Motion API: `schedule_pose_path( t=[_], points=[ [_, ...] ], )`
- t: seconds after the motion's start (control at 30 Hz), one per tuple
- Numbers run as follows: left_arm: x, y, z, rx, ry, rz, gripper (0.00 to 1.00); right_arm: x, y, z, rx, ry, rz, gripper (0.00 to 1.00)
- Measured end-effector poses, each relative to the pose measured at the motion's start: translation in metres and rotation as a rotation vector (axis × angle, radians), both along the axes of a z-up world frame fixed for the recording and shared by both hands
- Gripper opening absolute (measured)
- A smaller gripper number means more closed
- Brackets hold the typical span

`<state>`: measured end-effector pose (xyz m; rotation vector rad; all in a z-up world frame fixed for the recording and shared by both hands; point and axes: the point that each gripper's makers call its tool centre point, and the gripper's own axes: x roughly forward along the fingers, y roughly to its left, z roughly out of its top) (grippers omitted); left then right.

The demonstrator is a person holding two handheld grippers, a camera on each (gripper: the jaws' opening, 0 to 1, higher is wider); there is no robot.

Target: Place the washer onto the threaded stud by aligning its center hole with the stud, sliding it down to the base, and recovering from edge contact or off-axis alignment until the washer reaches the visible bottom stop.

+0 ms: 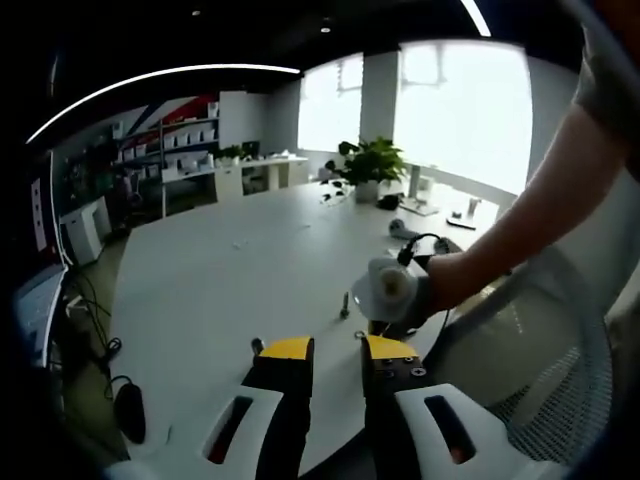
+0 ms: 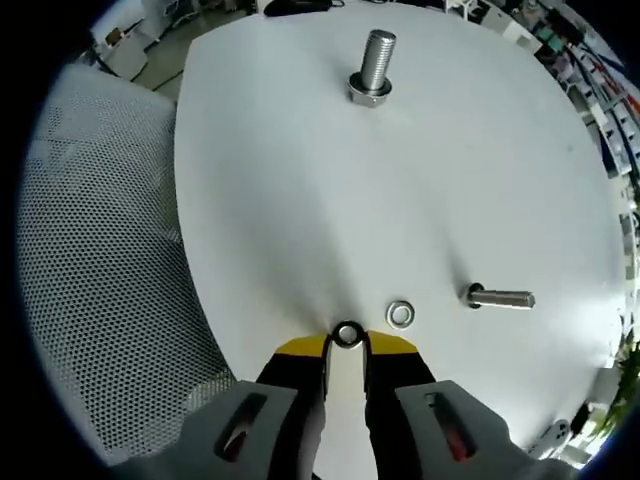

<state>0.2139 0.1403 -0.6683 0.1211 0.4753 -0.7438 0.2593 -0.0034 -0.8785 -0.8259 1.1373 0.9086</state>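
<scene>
In the right gripper view a small steel washer sits pinched between the yellow tips of my right gripper, low over the white table. A second washer lies flat just right of it. The upright threaded stud, with a nut at its base, stands far ahead, well apart from the held washer. In the left gripper view my left gripper stands open over the table edge with nothing between its fingers. The stud shows small ahead, beside the right gripper in a person's hand.
A loose bolt lies on its side right of the washers. A mesh chair stands against the table's edge, also seen as the chair under the arm. A potted plant and cables sit at the table's far end.
</scene>
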Motion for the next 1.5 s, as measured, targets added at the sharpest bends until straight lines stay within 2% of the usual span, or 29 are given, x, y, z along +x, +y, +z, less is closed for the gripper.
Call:
schedule_pose_path(
  t=[0.37,0.43,0.47,0.5,0.57,0.63,0.67,0.7,0.77,0.87,0.97,1.03,1.27,1.5],
  points=[
    [-0.001,-0.001,-0.001,0.000,0.004,-0.007,0.16,0.001,-0.001,0.000,0.041,0.008,-0.029,0.14],
    [-0.001,-0.001,-0.001,0.001,0.005,-0.006,0.16,0.001,-0.001,0.000,0.071,0.023,-0.080,0.14],
    [-0.001,-0.001,-0.001,0.000,0.004,-0.006,0.16,0.000,-0.002,0.001,0.078,0.039,-0.108,0.05],
    [-0.001,-0.001,-0.001,-0.001,0.004,-0.006,0.16,-0.003,0.002,-0.001,0.100,0.071,-0.053,0.03],
    [-0.001,-0.001,-0.001,-0.001,0.004,-0.006,0.16,-0.001,-0.006,0.000,0.082,0.047,-0.104,0.03],
    [-0.001,-0.001,0.000,-0.003,0.004,-0.007,0.16,-0.005,-0.007,0.000,0.079,0.079,-0.113,0.03],
    [-0.001,-0.001,0.000,-0.003,0.004,-0.007,0.16,-0.003,-0.008,0.001,0.075,0.066,-0.096,0.03],
    [-0.001,-0.001,0.000,-0.003,0.004,-0.007,0.16,0.003,-0.012,0.003,0.056,0.021,-0.076,0.03],
    [0.000,0.000,0.000,-0.004,0.003,-0.002,0.16,0.000,-0.011,0.000,0.070,0.055,-0.107,0.03],
    [0.000,0.000,0.000,-0.008,0.005,0.002,0.16,0.003,-0.011,0.000,0.078,0.050,-0.123,0.03],
    [-0.001,0.000,-0.001,-0.007,0.008,-0.004,0.16,0.003,-0.011,-0.001,0.070,0.045,-0.093,0.04],
    [-0.001,-0.001,-0.001,-0.004,0.008,-0.009,0.16,0.001,-0.010,0.000,0.083,0.080,-0.122,0.06],
    [-0.001,-0.001,-0.001,-0.006,0.011,-0.009,0.16,0.029,-0.015,0.009,0.089,0.011,-0.160,0.18],
    [-0.001,0.000,-0.001,-0.008,0.013,-0.003,0.16,0.039,-0.011,0.003,0.083,0.021,-0.164,0.22]
  ],
)
